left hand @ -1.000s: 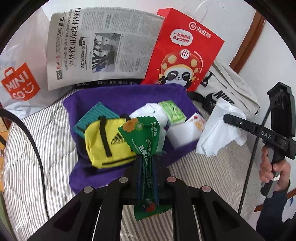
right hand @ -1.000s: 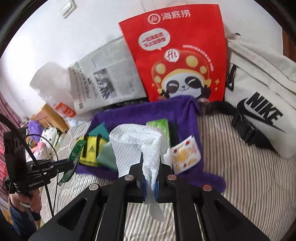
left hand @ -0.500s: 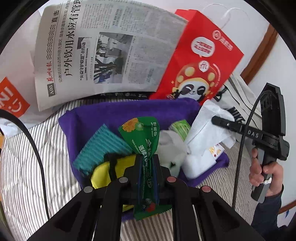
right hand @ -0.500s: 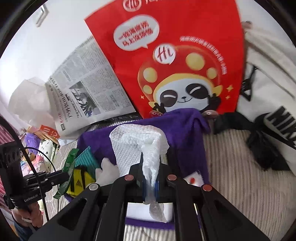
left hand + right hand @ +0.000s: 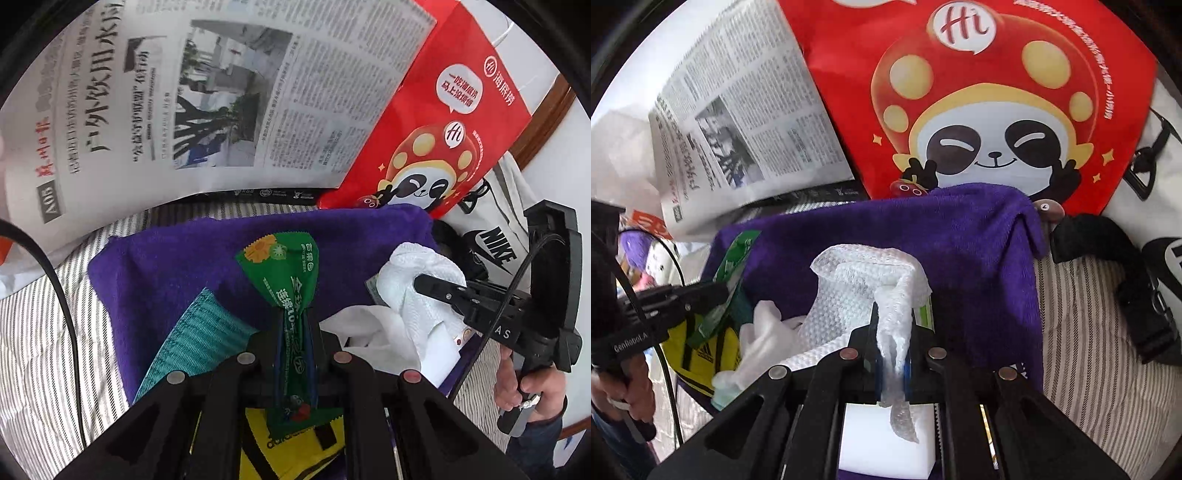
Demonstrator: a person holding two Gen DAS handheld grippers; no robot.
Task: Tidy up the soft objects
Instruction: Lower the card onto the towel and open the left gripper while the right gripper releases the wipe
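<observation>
Striped bedding, purple towel spread beneath both your grippers.
Your left gripper clamps the green snack wrapper; your right gripper pinches white bubble wrap. Both have moved in over the towel's pile since a second ago, so you look ready to set them down.

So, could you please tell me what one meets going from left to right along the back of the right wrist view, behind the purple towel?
Newspaper → red panda bag → white Nike bag, at the right edge.
</observation>
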